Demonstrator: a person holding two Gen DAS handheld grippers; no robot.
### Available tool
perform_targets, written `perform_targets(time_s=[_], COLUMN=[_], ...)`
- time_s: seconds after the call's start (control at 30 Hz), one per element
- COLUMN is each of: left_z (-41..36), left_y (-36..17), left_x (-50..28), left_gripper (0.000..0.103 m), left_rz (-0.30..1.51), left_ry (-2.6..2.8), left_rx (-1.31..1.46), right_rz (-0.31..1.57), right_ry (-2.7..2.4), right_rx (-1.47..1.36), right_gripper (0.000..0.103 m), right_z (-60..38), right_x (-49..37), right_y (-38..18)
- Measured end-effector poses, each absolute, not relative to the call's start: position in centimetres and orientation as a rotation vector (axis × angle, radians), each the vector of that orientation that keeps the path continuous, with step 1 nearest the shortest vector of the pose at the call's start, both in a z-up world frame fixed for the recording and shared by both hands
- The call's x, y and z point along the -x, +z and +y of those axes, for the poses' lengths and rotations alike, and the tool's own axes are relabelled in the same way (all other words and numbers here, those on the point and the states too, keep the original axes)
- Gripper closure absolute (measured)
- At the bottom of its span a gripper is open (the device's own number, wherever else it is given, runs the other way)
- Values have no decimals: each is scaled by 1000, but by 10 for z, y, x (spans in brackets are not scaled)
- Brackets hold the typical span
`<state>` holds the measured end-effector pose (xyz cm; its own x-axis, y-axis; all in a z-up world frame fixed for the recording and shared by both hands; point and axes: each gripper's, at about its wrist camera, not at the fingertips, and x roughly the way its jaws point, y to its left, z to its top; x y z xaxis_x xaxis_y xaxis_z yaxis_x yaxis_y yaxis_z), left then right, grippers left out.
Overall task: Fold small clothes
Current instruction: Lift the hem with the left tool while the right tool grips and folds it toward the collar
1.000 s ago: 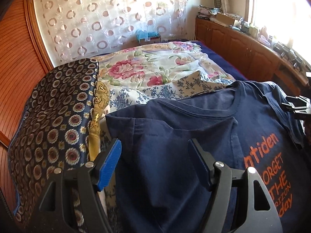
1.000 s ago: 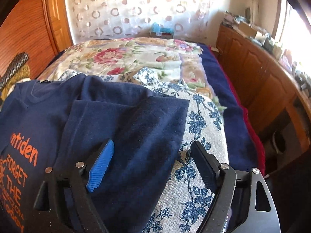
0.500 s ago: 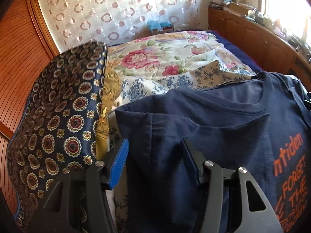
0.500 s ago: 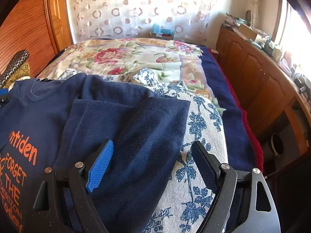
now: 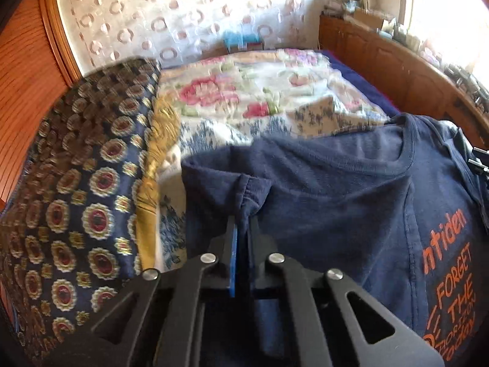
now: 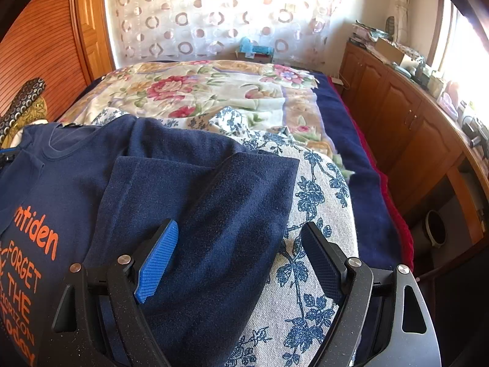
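A navy T-shirt (image 5: 342, 202) with orange lettering lies face up on the bed; it also shows in the right wrist view (image 6: 76, 177). My left gripper (image 5: 243, 226) is shut on a pinched fold of the shirt's left sleeve. My right gripper (image 6: 238, 244) is open, its jaws wide on either side of the right sleeve (image 6: 214, 214), which lies flat and folded over the blue-flowered cloth. The blue pad (image 6: 157, 260) rests on the sleeve fabric.
A patterned navy and gold cushion (image 5: 76, 189) lies left of the shirt. A flowered quilt (image 6: 198, 91) covers the bed beyond. A wooden cabinet (image 6: 412, 128) runs along the right side, a wooden panel wall on the left.
My left gripper moved forward over the left sleeve and closed on it, bunching the fabric. The right gripper has stayed open over the right sleeve.
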<state>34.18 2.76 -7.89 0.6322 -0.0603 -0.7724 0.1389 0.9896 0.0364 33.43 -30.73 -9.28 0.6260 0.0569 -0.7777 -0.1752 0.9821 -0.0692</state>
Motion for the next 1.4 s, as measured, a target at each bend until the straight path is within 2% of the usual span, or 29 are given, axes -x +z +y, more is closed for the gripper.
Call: perform_targets(time_s=[0.33, 0.77, 0.87, 1.0, 1.1, 1.13, 1.17, 1.2, 1.23, 1.27, 1.4], left_z=[41, 24, 26, 28, 28, 28, 28, 28, 29, 29, 36], left_y=[-27, -13, -11, -10, -7, -6, -6, -6, -5, -4, 6], left_x=[-317, -272, -263, -249, -236, -232, -228, -225, -220, -217, -193], left_gripper=[103, 103, 103, 103, 103, 103, 103, 103, 103, 103, 103], left_rz=[726, 654, 646, 638, 625, 622, 619, 618, 616, 612, 581], left_ry=[-143, -273, -292, -311, -326, -331, -333, -334, -337, -336, -338], left_rx=[-13, 12, 27, 40, 49, 52, 52, 54, 56, 57, 65], right_rz=[887, 915, 931, 944, 943, 940, 936, 932, 936, 944, 852], right_ry=[134, 234, 226, 190, 181, 180, 185, 203, 218, 249, 275], right_rx=[141, 155, 148, 125, 107, 104, 99, 87, 79, 63, 65], right_gripper=[18, 17, 25, 28, 34, 40, 54, 63, 91, 100, 100], right_z=[-308, -300, -302, -313, -319, -319, -319, -318, -317, -315, -302], right_x=[-335, -335, -344, -362, -371, -373, -374, -375, -375, -373, -351], right_y=[-93, -95, -94, -92, -90, -90, -89, -88, -87, -85, -61])
